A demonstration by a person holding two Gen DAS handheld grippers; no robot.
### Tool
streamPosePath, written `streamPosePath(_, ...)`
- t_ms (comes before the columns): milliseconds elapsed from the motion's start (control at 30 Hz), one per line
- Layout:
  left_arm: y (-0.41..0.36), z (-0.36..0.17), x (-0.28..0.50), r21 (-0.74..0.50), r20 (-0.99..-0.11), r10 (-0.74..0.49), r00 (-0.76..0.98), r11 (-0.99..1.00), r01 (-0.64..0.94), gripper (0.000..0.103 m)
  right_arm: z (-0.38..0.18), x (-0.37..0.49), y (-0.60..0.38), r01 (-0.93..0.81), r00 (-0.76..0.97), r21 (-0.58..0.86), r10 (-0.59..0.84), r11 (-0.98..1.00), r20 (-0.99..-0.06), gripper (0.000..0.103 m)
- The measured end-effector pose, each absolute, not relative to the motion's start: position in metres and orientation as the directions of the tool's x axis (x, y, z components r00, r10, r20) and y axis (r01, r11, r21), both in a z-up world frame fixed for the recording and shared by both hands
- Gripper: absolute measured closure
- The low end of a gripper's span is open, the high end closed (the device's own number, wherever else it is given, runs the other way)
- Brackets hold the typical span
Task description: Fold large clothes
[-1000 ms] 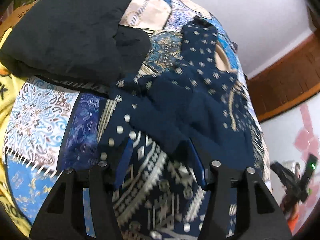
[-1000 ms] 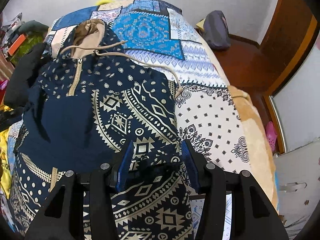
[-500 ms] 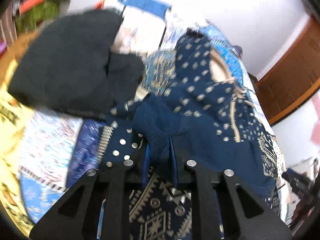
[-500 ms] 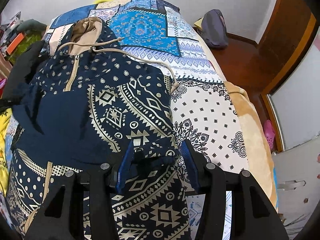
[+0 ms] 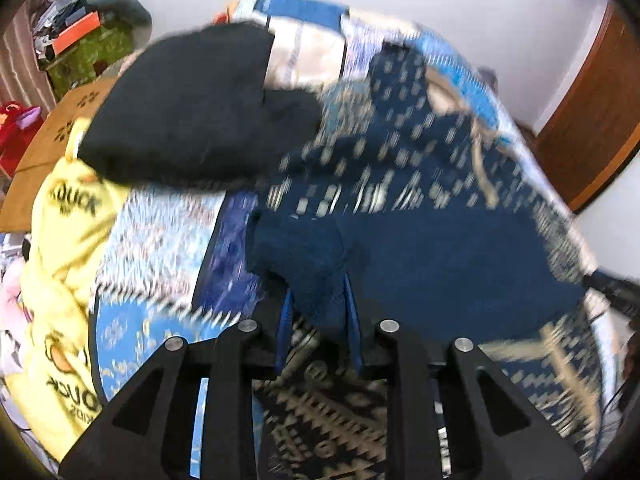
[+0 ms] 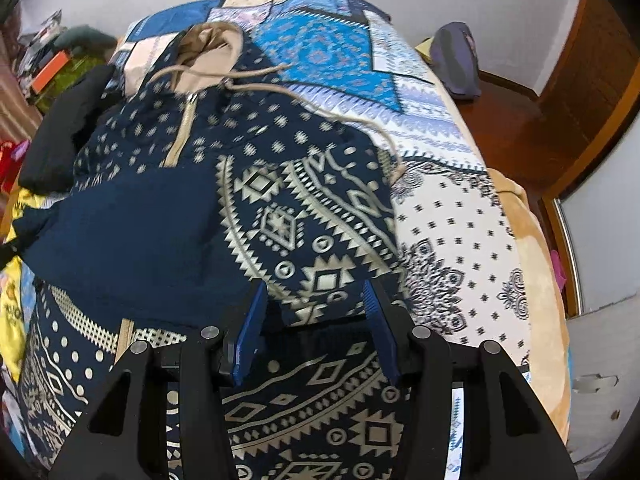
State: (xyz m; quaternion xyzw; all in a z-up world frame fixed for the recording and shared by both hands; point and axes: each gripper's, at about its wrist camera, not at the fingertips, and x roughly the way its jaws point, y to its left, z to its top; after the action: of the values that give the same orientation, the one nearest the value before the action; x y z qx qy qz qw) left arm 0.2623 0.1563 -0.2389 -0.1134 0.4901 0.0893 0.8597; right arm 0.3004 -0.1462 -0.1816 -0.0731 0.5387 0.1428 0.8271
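Observation:
A navy hoodie [image 6: 224, 200] with a cream tribal print, tan hood lining and drawstrings lies spread on the patchwork bedspread [image 6: 452, 240]. In the left wrist view my left gripper [image 5: 318, 300] is shut on a plain navy sleeve end [image 5: 304, 252] of the hoodie [image 5: 440, 248] and holds it lifted over the body. In the right wrist view my right gripper [image 6: 316, 300] is open, its blue pads either side of a printed fold of the hoodie without clamping it.
A black garment [image 5: 192, 108] lies at the far left of the bed, beside a yellow duck-print blanket [image 5: 60, 248]. Clutter and a green box [image 5: 92, 48] stand beyond it. A grey bag [image 6: 456, 60] lies on the wooden floor at the far right.
My left gripper closed on the navy sleeve and has carried it up and across the hoodie. My right gripper stayed open over the printed fold.

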Motion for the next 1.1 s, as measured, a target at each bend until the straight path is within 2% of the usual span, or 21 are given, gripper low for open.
streamPosePath(67, 0.157, -0.253, 0.257, -0.077, -0.88, 0.055, 0.472, 0.963, -0.256, 0.069, -0.183, 0.297, -0.142, -0.332, 0.376, 0.025, 0.157, 0.943, -0.913, 0.057)
streamPosePath(133, 0.158, -0.261, 0.252, -0.033, -0.885, 0.087, 0.458, 0.969, -0.247, 0.049, -0.184, 0.294, -0.14, -0.341, 0.376, 0.017, 0.152, 0.94, -0.914, 0.057)
streamPosePath(233, 0.16, -0.264, 0.246, 0.008, -0.889, 0.118, 0.442, 0.97, -0.242, 0.035, -0.185, 0.295, -0.14, -0.341, 0.375, 0.014, 0.15, 0.94, -0.915, 0.057)
streamPosePath(433, 0.171, -0.249, 0.246, -0.007, -0.892, 0.104, 0.44, 0.97, -0.244, 0.031, -0.175, 0.3, -0.138, -0.338, 0.389, 0.015, 0.154, 0.941, -0.908, 0.057)
streamPosePath(600, 0.174, -0.216, 0.254, 0.001, -0.859, 0.121, 0.498, 0.972, -0.234, 0.029, -0.155, 0.312, -0.136, -0.343, 0.437, 0.005, 0.164, 0.939, -0.884, 0.057)
streamPosePath(767, 0.172, -0.186, 0.28, 0.037, -0.821, 0.148, 0.551, 0.978, -0.207, 0.029, -0.131, 0.331, -0.131, -0.347, 0.494, 0.002, 0.185, 0.938, -0.85, 0.057)
streamPosePath(1000, 0.153, -0.153, 0.329, 0.035, -0.774, 0.109, 0.624, 0.991, -0.13, 0.029, -0.103, 0.364, -0.111, -0.361, 0.574, -0.027, 0.199, 0.932, -0.794, 0.057)
streamPosePath(1100, 0.144, -0.146, 0.357, 0.011, -0.762, 0.073, 0.643, 0.995, -0.099, 0.022, -0.097, 0.382, -0.102, -0.356, 0.595, -0.019, 0.211, 0.934, -0.775, 0.057)
